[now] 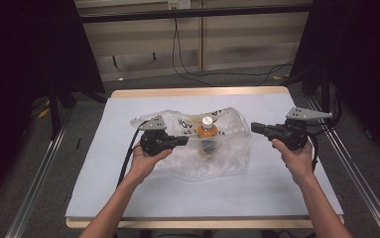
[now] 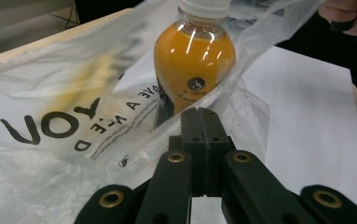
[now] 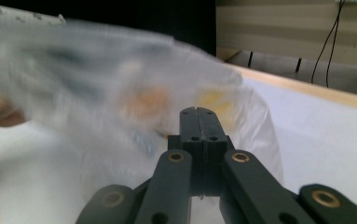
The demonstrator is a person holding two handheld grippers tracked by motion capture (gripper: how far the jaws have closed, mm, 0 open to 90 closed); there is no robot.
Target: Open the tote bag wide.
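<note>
My left gripper sits at the clear plastic bag, fingers pressed together, seemingly pinching its film; the orange juice bottle stands inside, mid-tabletop; my right gripper hovers beside the bag's right edge, fingers together, empty. I judge I'm opening the bag; next, grip the far rim. White tabletop; dark curtains, cables behind.

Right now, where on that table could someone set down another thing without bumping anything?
The white mat lies bare between the plastic bag and the near edge, and along the far edge behind the bag. The middle is crowded: the bag, its orange bottle, and the left gripper.
</note>
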